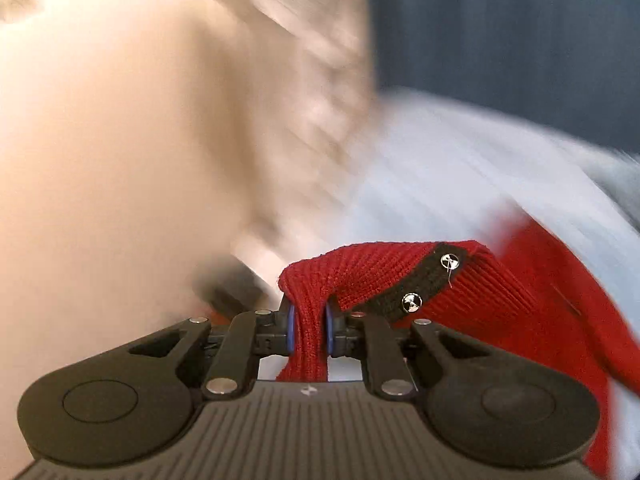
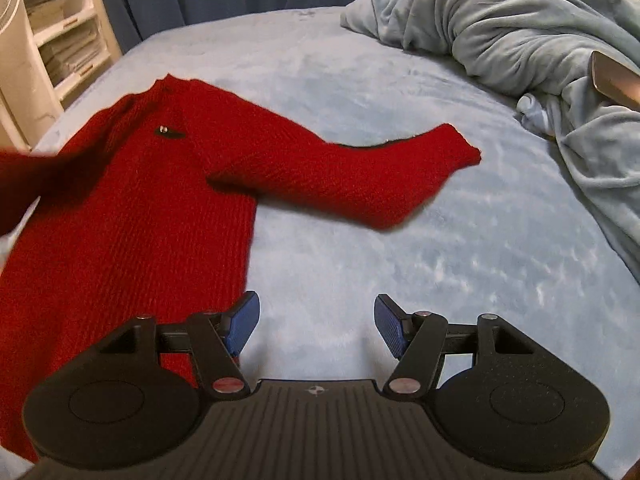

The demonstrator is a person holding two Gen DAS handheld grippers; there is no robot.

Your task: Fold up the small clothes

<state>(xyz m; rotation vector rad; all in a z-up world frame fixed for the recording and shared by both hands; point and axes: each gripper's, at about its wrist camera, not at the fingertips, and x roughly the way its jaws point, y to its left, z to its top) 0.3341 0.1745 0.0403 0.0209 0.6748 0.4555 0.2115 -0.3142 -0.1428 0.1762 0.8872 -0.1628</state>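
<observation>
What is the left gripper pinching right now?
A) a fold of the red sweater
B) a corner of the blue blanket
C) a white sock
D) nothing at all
A: in the left wrist view the left gripper is clamped on a fold of the red sweater, with red knit squeezed between its blue pads.

Motion blur smears everything behind the red sweater (image 1: pixel 400 276) in the left wrist view beyond recognition.

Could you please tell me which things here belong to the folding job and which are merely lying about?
Job: red knit sweater; left tongs, shut on it; right tongs, open.
Lying about: rumpled blue blanket; shelves; white fan.
</observation>
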